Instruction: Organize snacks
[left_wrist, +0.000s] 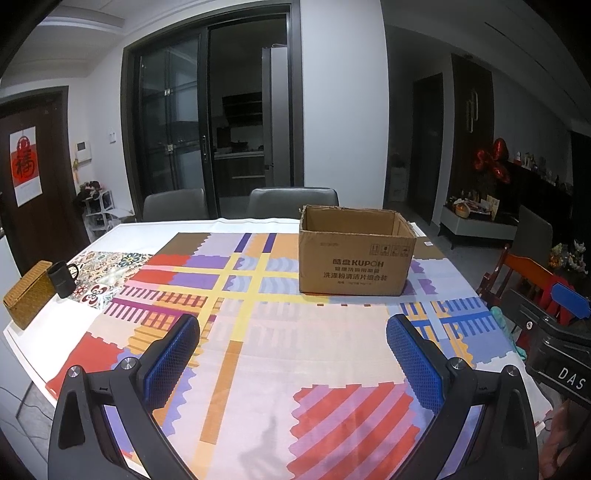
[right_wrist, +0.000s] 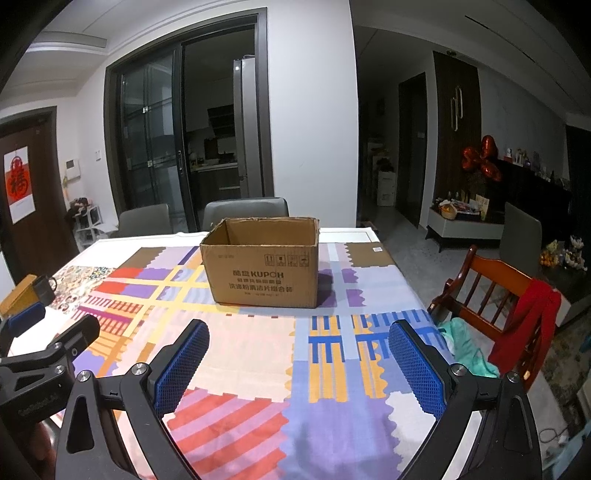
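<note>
An open brown cardboard box (left_wrist: 356, 258) with KUPOH print stands upright on the colourful patterned tablecloth (left_wrist: 258, 332), toward the far side of the table; it also shows in the right wrist view (right_wrist: 263, 267). Its inside is hidden from here. No snacks are in view. My left gripper (left_wrist: 293, 332) is open and empty, held above the near part of the table. My right gripper (right_wrist: 299, 339) is open and empty, also above the near part, to the right of the left one.
A black mug (left_wrist: 62, 278) and a woven basket box (left_wrist: 27, 293) stand at the table's left edge. Grey chairs (left_wrist: 293, 201) stand behind the table. A wooden chair (right_wrist: 491, 295) with a red cloth and a teal cloth stands at the right.
</note>
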